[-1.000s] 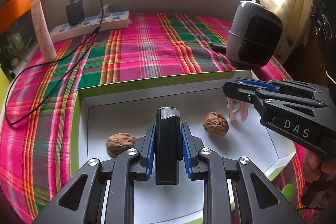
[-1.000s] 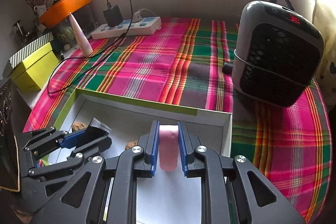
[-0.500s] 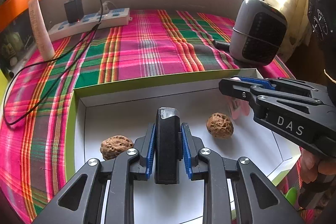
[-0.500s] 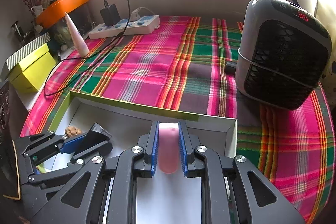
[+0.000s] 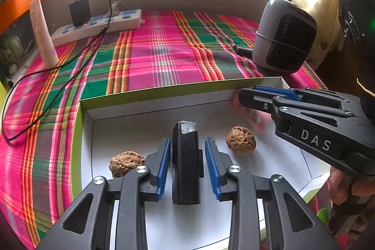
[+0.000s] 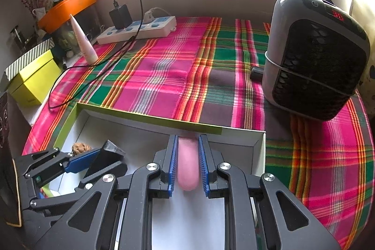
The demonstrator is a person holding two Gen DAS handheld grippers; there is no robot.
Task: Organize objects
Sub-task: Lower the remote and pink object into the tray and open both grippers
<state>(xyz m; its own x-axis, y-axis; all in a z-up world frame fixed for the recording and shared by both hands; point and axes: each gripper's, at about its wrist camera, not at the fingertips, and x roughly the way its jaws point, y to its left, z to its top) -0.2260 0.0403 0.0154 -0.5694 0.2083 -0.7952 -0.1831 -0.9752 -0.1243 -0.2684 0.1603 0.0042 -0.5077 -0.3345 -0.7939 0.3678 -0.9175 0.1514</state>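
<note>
The left gripper (image 5: 186,163) has just been opening: its blue pads now stand clear of the black lighter (image 5: 186,168), released inside the white box (image 5: 140,109) between two walnuts (image 5: 240,139); the right gripper (image 6: 187,163) clamps a pink tube (image 6: 188,164) over the box

Two walnuts (image 5: 240,139) in the box (image 5: 150,95), one either side of the upright clip light (image 5: 185,165).
</note>
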